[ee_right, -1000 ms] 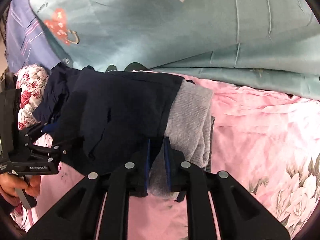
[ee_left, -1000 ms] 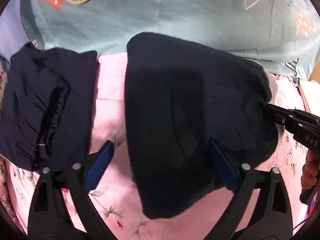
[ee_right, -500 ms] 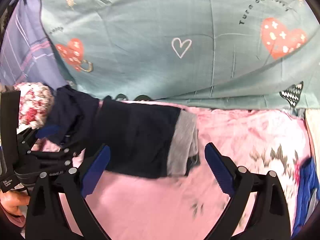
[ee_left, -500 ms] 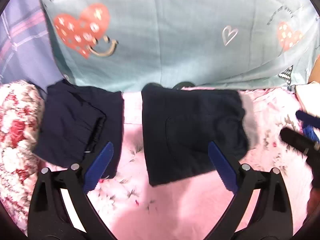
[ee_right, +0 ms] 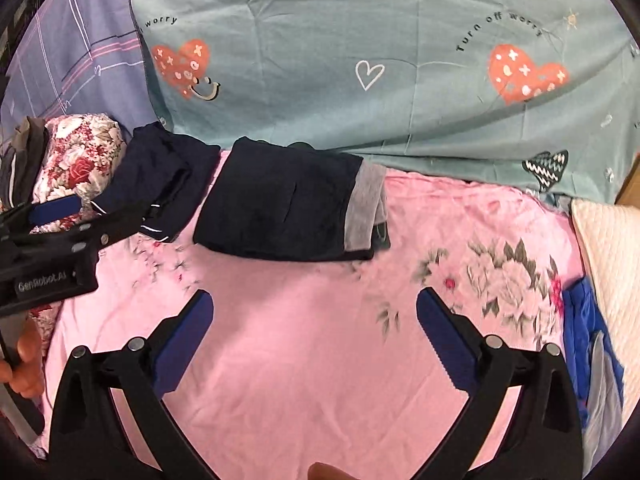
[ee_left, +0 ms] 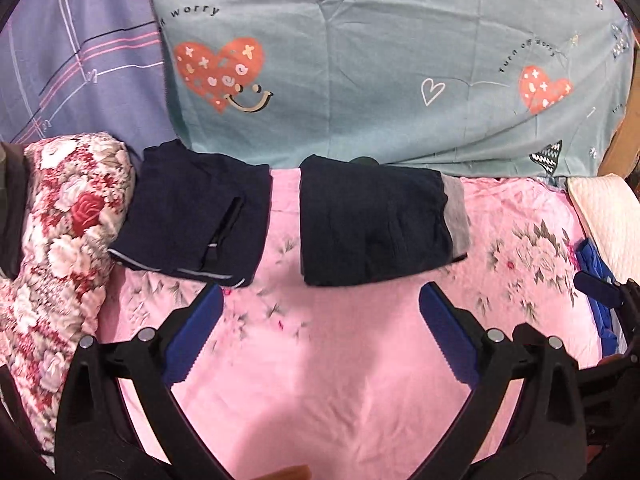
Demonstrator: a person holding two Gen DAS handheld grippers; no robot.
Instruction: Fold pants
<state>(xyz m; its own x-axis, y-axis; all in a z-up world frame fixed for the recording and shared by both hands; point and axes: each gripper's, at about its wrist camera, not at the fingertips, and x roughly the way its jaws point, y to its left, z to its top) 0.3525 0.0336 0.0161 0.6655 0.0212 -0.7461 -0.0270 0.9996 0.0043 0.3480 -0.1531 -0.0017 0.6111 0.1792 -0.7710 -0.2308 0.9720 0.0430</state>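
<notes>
Pants [ee_left: 372,220], navy, folded into a flat rectangular bundle with a grey band along its right edge; lying on the pink floral bed sheet [ee_left: 320,360] at the far side, against the foot of the teal hanging cloth [ee_left: 380,60]. Position relative to claws: ahead of and beyond the left claw [ee_left: 320,332], whose blue-padded fingers stand wide apart and grip nothing; ahead and slightly left of the right claw [ee_right: 314,328], fingers likewise spread wide and empty. Neither claw touches the bundle; bare sheet lies between.

Material: soft matte knit, thick at the folded edges, a faint vertical seam visible on the top layer in the right wrist view.

Adjacent items:
- Second folded navy garment [ee_left: 192,220], left of the pants, apart from them by a strip of sheet; thin white trim on its near edge, a slit pocket on top.
- Red-and-white floral pillow [ee_left: 68,240], far left, touching the second garment.
- Purple plaid cloth [ee_left: 80,60], upper left backdrop.
- Cream quilted fabric [ee_left: 604,216], right edge.
- Blue fabric [ee_right: 588,340], right, beside the cream piece.

Teal cloth printed with red hearts, a smile and the words "Turn off worry".
</notes>
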